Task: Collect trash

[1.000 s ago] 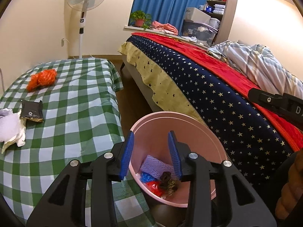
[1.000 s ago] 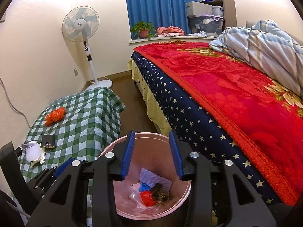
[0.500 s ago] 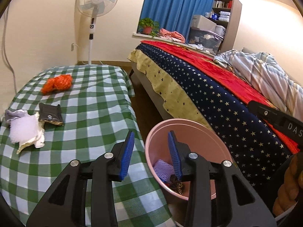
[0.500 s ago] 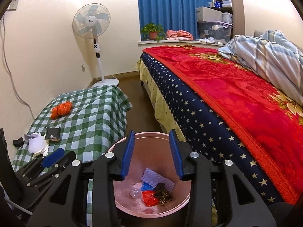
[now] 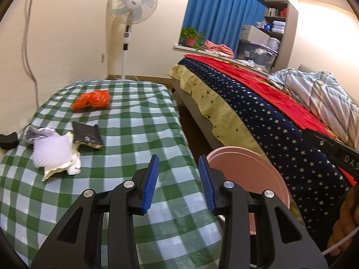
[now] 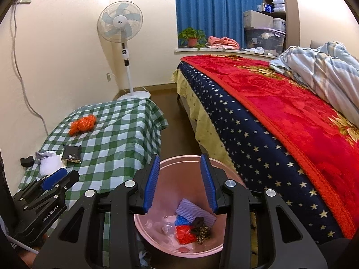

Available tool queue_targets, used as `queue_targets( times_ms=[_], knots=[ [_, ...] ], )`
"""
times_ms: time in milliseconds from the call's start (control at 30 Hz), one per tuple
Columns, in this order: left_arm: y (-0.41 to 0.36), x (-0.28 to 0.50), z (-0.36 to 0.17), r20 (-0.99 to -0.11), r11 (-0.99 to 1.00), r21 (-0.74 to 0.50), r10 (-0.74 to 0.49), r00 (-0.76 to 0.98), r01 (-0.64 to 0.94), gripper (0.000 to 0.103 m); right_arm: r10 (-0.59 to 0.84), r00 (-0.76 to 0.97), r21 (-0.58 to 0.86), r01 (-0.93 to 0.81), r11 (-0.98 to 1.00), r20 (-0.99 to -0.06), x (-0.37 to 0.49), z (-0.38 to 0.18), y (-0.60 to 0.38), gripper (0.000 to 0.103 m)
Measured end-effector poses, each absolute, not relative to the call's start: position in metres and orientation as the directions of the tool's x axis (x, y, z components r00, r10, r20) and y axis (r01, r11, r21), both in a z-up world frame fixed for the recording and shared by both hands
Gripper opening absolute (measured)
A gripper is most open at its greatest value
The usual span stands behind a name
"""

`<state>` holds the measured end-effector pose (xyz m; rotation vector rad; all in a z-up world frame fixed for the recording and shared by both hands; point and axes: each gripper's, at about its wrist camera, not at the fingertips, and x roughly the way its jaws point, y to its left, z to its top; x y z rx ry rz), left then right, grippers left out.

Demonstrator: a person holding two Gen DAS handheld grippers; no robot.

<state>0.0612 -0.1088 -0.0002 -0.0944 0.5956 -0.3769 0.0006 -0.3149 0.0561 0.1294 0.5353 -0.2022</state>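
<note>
A pink bin [image 6: 179, 174] stands on the floor between the checked table and the bed, with several pieces of trash inside [image 6: 190, 224]. On the green checked table [image 5: 139, 116] lie an orange crumpled wrapper [image 5: 92, 99], a black packet [image 5: 87, 134] and white crumpled paper [image 5: 53, 154]. My left gripper [image 5: 178, 183] is open and empty above the table's near right edge, beside the bin [image 5: 242, 165]. My right gripper [image 6: 179, 181] is open and empty above the bin. The left gripper also shows in the right wrist view [image 6: 56, 180].
A bed with a red blanket [image 6: 280, 116] and starred navy cover runs along the right. A standing fan [image 6: 123, 27] is by the far wall. A small black object [image 5: 9, 140] lies at the table's left edge. A strip of floor [image 6: 170, 116] separates table and bed.
My left gripper has swung left from over the bin to over the checked table. My right gripper has stayed above the bin, rising slightly. Both stay open.
</note>
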Motion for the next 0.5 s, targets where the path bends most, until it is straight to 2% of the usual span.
queue_targets(
  times_ms=[500],
  knots=[
    [-0.034, 0.082, -0.009, -0.529, 0.979, -0.19, -0.159, 0.834, 0.066, 0.036, 0.091, 0.874, 0.175, -0.007, 0.985, -0.477, 0.045, 0.046, -0.254, 0.027]
  ],
)
